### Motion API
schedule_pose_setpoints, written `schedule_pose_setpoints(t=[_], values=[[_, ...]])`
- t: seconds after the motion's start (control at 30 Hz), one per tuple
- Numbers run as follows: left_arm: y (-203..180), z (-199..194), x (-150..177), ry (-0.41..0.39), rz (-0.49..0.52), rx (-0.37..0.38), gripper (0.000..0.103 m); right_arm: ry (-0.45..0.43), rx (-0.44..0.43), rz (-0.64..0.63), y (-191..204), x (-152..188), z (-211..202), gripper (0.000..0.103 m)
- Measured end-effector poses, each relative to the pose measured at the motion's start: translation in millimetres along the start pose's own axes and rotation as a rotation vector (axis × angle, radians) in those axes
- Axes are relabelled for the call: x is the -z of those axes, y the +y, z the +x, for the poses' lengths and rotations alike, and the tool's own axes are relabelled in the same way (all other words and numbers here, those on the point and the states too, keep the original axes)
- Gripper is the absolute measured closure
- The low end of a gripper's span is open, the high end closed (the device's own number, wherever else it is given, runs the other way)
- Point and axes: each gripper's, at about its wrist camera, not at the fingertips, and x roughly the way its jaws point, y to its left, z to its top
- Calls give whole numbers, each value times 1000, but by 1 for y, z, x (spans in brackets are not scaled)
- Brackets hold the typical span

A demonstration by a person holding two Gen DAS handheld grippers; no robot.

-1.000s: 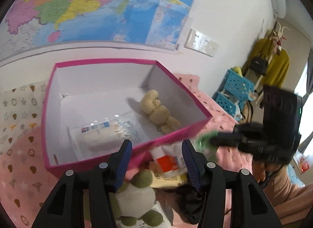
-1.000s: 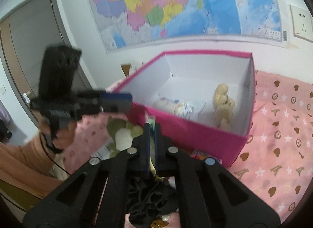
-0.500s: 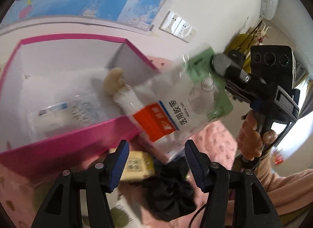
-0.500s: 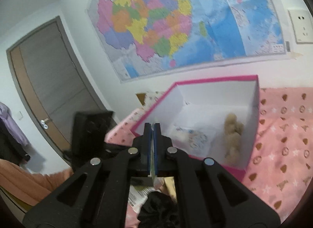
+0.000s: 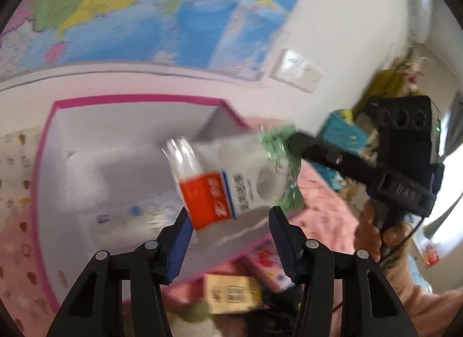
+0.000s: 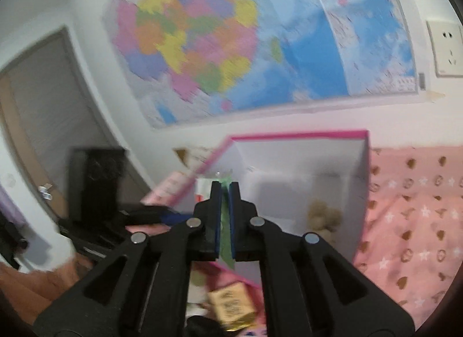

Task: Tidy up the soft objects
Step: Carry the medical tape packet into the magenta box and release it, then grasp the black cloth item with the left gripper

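A white plastic packet (image 5: 231, 189) with a red label and a green edge hangs over the open pink box (image 5: 139, 99). My right gripper (image 5: 292, 141) pinches that green edge; in the right wrist view the green strip (image 6: 225, 230) fills the narrow gap of the right gripper (image 6: 225, 185), whose jaws are opening. Nearer than the packet, my left gripper (image 5: 230, 212) is open with nothing between its pads, its jaws closing a little. A beige plush toy (image 6: 322, 216) and a clear packet (image 5: 136, 215) lie inside the box.
In front of the box lie a yellow packet (image 5: 231, 293), black fabric (image 5: 272, 316) and a green-and-white plush (image 5: 196, 313). A pink patterned bedspread (image 6: 419, 221) stretches to the right. A map-covered wall stands close behind the box.
The right gripper lifted the packet out of the pile in front of the box and carried it up over the box. Its jaws now show a narrow gap. Both views are blurred by motion.
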Motion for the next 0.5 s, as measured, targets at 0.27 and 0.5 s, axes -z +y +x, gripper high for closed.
schedule_pose_setpoints(t=[0.27,0.5], values=[[26,11,11,30,-84,-116,48,81,170,27,-20,24,14,65],[5,-15,16,-51,-13,-150,47,28,107,-21,2,33,-27,65]])
